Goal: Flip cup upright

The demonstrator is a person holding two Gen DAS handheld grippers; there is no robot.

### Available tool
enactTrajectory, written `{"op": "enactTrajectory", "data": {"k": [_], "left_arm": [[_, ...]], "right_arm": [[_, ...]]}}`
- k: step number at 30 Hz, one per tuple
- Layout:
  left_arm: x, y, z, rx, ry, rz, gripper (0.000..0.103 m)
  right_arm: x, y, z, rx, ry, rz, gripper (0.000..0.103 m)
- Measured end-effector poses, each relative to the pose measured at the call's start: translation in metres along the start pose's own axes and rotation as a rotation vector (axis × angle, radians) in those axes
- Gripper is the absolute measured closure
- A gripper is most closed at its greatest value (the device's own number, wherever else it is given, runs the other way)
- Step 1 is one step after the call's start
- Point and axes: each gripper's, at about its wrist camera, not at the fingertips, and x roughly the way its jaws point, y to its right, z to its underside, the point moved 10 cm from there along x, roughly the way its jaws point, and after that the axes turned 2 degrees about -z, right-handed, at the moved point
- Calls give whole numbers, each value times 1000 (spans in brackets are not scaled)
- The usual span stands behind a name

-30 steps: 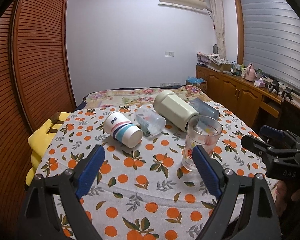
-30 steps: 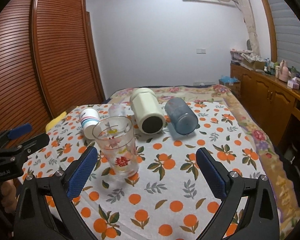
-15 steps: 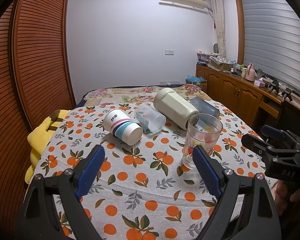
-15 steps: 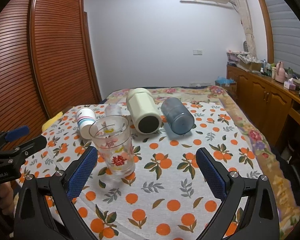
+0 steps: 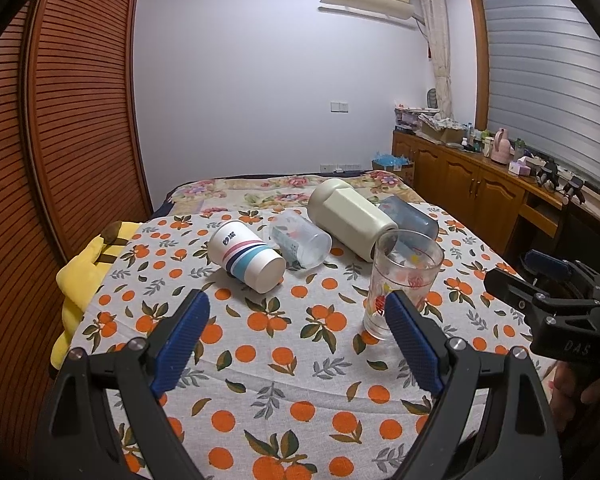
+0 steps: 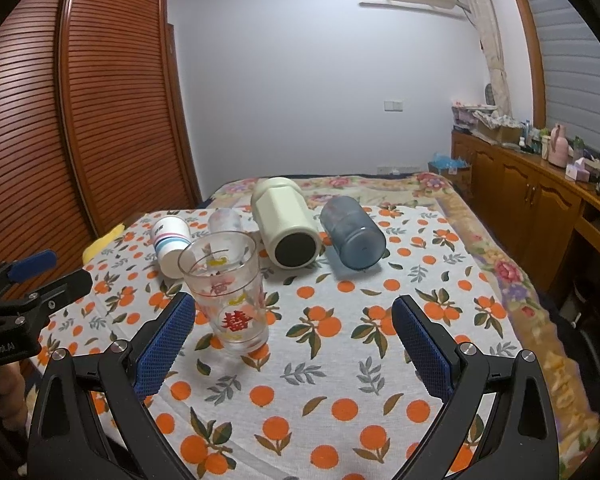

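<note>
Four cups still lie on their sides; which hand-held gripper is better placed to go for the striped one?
Left, probably. The striped cup lies ahead of the open left hand-held gripper; from the right hand-held gripper it sits far left, behind the upright glass.

Near cloth: the orange-print tablecloth [image 6: 340, 392] lies bare between both grippers' spread fingers.
Standing obstacle: upright glass [image 6: 227, 292] just beside the right gripper's [image 6: 294, 344] left finger.
Back row: striped cup [image 5: 247, 255], clear cup [image 5: 300, 238], cream bottle [image 5: 352, 218] and blue cup [image 6: 352, 238] lie close together.
Right flank: open cloth beside the blue cup.
</note>
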Motion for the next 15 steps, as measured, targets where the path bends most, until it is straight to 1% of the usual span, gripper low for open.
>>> {"op": "enactTrajectory", "data": {"k": [15], "left_arm": [[-3, 1, -3, 3, 8, -2, 13]], "right_arm": [[-3, 0, -3, 2, 4, 0, 3]]}}
